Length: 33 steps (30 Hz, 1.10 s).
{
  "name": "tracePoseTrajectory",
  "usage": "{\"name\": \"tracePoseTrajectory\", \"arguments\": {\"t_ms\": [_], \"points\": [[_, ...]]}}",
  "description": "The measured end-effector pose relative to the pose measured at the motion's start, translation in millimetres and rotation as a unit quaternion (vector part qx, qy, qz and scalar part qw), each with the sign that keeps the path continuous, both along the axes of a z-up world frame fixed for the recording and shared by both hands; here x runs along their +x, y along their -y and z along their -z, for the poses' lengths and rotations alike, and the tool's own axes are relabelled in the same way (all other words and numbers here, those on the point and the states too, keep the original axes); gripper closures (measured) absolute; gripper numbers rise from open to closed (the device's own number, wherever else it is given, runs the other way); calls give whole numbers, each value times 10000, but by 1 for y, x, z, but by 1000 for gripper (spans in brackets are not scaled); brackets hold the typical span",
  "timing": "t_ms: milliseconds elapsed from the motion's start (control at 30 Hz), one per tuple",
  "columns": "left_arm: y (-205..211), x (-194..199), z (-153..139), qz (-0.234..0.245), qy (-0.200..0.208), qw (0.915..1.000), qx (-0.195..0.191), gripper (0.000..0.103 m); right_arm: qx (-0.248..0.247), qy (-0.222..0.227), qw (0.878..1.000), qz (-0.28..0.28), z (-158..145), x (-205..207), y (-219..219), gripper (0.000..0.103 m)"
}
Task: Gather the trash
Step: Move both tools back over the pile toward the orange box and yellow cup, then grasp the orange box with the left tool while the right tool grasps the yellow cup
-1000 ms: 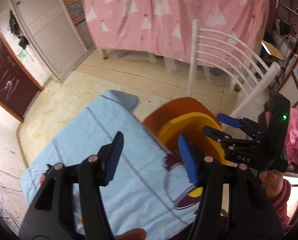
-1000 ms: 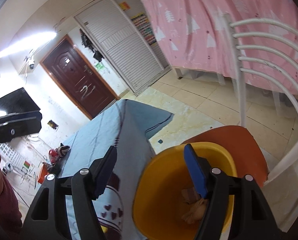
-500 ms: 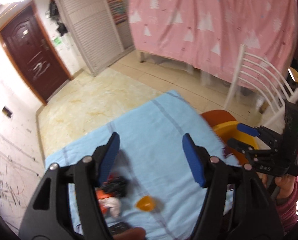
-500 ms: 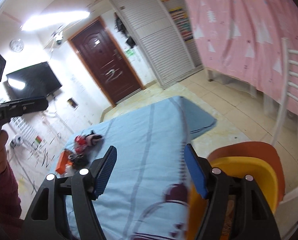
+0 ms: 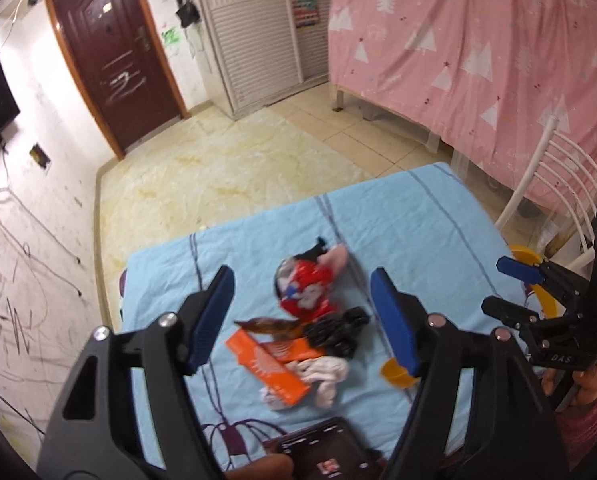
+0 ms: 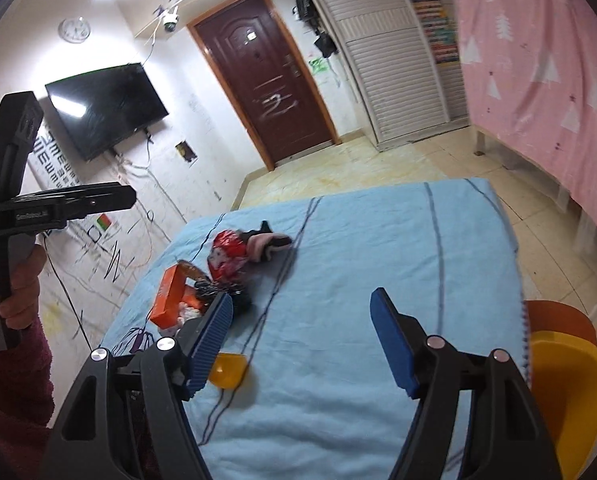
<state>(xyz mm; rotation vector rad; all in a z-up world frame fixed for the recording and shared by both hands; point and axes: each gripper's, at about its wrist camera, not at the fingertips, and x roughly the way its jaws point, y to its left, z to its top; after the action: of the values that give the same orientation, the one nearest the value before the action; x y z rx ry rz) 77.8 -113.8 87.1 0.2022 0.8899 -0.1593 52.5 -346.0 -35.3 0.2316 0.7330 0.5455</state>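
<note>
Home bedroom: pink-curtained bed (image 5: 478, 52), wall TV (image 6: 106, 108), louvred wardrobe (image 6: 394, 52), scribbled walls (image 5: 22, 216).

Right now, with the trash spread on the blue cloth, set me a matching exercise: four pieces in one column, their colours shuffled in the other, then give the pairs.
Things:
1. flat carton
2. crumpled bag
3. foil wrapper
4. small cup

Colours:
A. black
B. yellow
C. orange
D. red with white print

Pairs: 1-C, 2-A, 3-D, 4-B
</note>
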Motion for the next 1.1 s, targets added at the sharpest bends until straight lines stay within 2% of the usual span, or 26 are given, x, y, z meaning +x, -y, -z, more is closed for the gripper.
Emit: {"name": "tracePoseTrajectory", "arguments": {"t_ms": [267, 600, 833, 1100], "points": [[-49, 7, 30, -266, -349, 9986, -296, 35, -272, -28, 9992, -306, -4, 7, -42, 37], [-78, -2, 74, -365, -931, 9927, -680, 35, -435, -197, 9975, -521, 8, -3, -68, 36], [-86, 0, 107, -633, -1562, 9787, -1169, 36, -610, -357, 9945, -777, 28, -13, -84, 36], [-83, 4, 120, -874, -1813, 9692, -1419, 36, -715, -427, 9914, -1009, 42, -18, -95, 36]]}}
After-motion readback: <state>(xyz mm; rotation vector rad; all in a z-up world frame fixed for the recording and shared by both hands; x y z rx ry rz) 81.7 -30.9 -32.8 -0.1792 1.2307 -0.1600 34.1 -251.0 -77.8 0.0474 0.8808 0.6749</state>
